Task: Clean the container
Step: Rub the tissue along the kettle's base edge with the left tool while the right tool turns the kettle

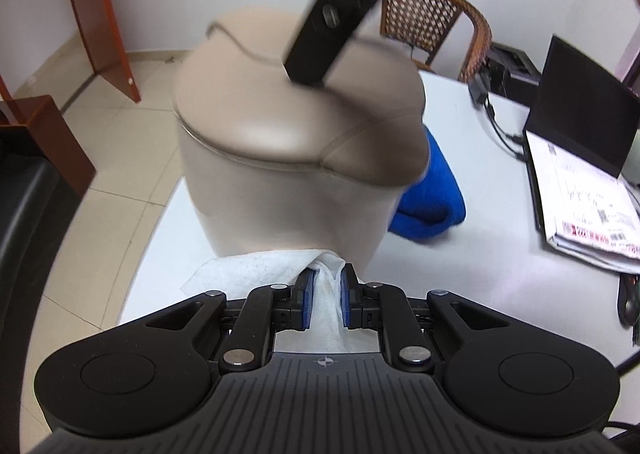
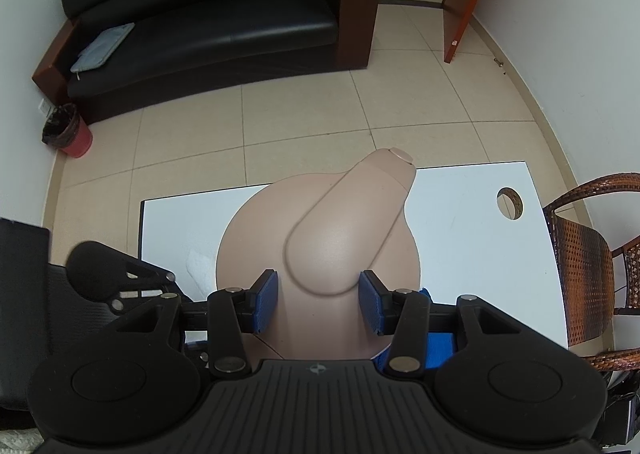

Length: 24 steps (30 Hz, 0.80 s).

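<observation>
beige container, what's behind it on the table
A blue cloth lies behind the beige container on the white table, partly hidden by it; how far it extends is covered.

I work in a small office: white counter [image 1: 460, 254], open laptop [image 1: 580, 106] with papers [image 1: 592, 206], black leather sofa [image 2: 208, 14], rattan chair [image 2: 580, 254], tiled floor [image 2: 300, 126].
</observation>
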{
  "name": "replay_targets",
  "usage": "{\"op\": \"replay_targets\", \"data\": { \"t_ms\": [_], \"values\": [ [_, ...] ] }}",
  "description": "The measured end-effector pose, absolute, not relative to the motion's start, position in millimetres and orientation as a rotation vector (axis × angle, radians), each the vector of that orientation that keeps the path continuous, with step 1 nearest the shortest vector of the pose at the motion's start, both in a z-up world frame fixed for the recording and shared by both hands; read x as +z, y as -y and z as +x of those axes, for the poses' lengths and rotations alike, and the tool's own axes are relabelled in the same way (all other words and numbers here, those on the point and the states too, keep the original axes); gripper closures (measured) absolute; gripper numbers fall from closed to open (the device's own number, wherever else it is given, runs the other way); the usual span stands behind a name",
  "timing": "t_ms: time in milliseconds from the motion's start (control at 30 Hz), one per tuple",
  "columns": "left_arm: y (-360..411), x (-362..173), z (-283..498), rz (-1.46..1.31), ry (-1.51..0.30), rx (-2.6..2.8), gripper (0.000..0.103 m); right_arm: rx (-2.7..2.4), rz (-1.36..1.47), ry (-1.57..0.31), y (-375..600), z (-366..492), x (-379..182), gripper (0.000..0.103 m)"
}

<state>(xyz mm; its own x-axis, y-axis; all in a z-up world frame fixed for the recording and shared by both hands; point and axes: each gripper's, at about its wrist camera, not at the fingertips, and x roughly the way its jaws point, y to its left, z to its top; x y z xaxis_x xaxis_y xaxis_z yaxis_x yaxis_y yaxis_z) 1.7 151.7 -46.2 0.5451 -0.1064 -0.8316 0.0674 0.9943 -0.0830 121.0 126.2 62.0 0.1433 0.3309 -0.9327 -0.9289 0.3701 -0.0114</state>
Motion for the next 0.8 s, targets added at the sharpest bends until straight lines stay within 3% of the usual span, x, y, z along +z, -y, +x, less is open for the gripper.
{"op": "replay_targets", "data": {
  "t_ms": [800],
  "values": [
    [-151,-143,22,-0.024,-1.119,-0.066,0.089,1.020,-0.701,-1.045,-114,128,62,0.053]
  ]
}}
